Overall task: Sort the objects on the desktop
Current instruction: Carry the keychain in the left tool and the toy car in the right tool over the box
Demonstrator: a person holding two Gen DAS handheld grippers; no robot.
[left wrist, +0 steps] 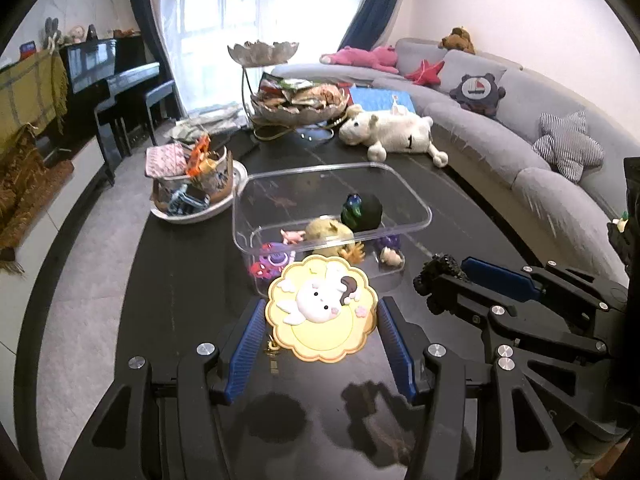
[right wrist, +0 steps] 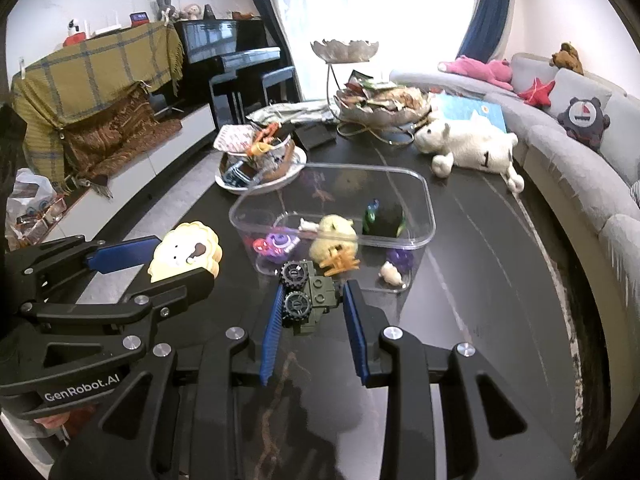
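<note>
My left gripper [left wrist: 322, 312] is shut on a yellow flower-shaped coaster with a white bunny [left wrist: 322, 306], held above the dark table just in front of the clear plastic bin [left wrist: 416, 200]. It also shows in the right wrist view [right wrist: 186, 256]. My right gripper [right wrist: 310, 300] is shut on a green toy truck with black wheels [right wrist: 306, 296], just in front of the bin [right wrist: 424, 200]. The truck shows at the right in the left wrist view [left wrist: 438, 280]. The bin holds several small toys, among them a yellow plush [left wrist: 328, 230] and a dark green figure [left wrist: 362, 210].
A white plush sheep [left wrist: 392, 130] lies behind the bin. A plate with a cluttered basket [left wrist: 192, 184] stands at the back left. A two-tier snack stand [left wrist: 296, 100] is at the far end. A grey sofa [left wrist: 520, 128] runs along the right.
</note>
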